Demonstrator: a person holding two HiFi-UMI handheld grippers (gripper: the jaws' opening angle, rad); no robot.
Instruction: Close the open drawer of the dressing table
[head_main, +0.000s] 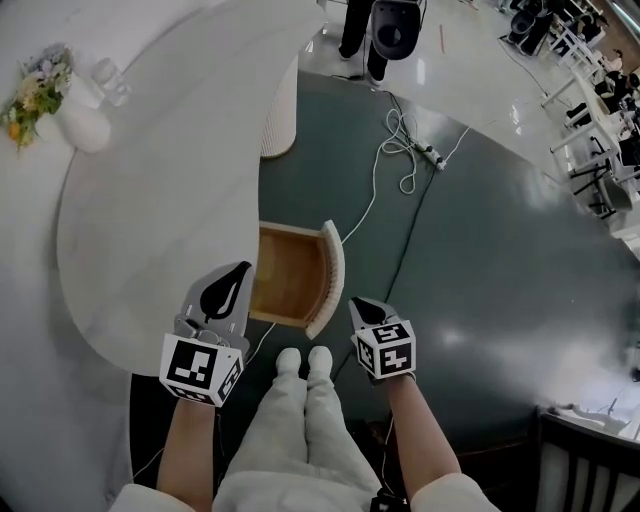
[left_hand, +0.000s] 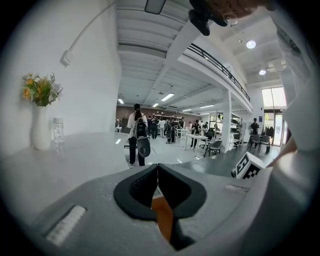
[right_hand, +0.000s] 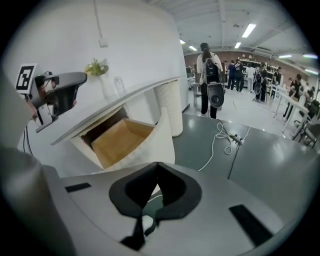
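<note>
The dressing table (head_main: 150, 210) has a white curved top. Its drawer (head_main: 290, 272) stands pulled out, with a bare wooden inside and a ribbed white curved front (head_main: 332, 275). My left gripper (head_main: 240, 270) hovers over the table edge just left of the drawer, jaws shut and empty. My right gripper (head_main: 358, 303) hangs just right of the drawer front, near its front corner, also shut with nothing in it. In the right gripper view the open drawer (right_hand: 120, 140) lies ahead to the left, with the left gripper (right_hand: 57, 95) above the tabletop.
A white vase of flowers (head_main: 70, 110) and a glass (head_main: 108, 78) stand at the table's far left. White cables (head_main: 400, 140) and a power strip (head_main: 430, 153) lie on the dark floor. A person (head_main: 365, 30) stands beyond. A dark chair (head_main: 590, 460) is at bottom right.
</note>
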